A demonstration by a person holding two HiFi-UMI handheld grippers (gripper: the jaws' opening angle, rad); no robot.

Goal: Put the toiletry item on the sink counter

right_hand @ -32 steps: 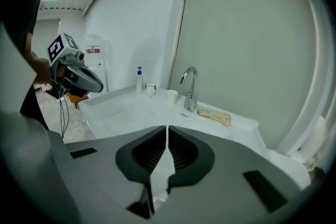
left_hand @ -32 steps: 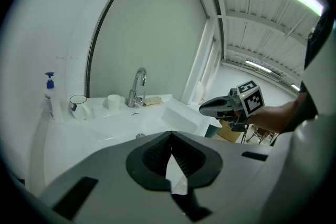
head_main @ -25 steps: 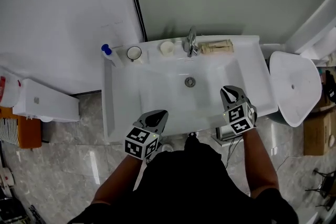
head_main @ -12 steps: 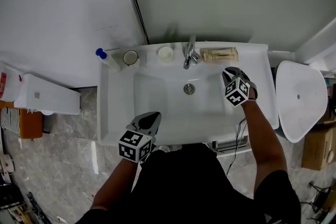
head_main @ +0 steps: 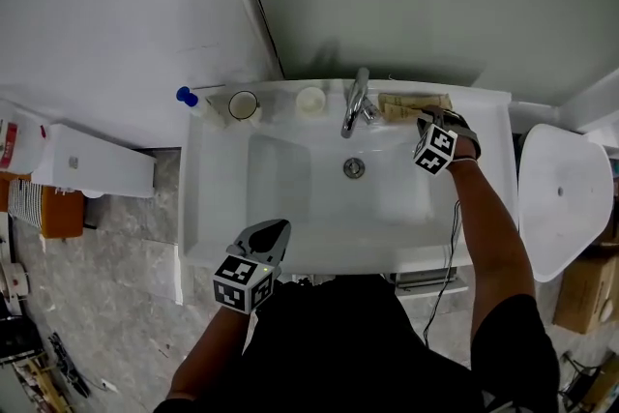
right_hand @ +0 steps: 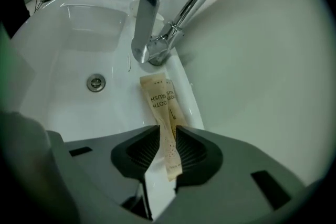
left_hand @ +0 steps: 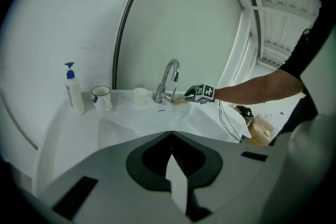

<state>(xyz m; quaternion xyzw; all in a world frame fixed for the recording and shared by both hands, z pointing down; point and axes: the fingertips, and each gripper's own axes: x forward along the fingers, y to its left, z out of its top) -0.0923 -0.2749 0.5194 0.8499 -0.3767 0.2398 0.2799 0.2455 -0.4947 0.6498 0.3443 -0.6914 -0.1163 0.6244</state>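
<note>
Jaws of right gripper spread, just opening wider, one on each side of the toothbrush packet, not squeezing it yet. Lies on the sink counter, just beside the tap, to its right in the head view. Runs long and thin, straight away from the jaws toward the tap, with the near end right in the gap. Probably needs only a squeeze to grab. Jaws of left gripper pressed together, nothing in them, well apart from the packet, down by the front edge of the sink
</note>
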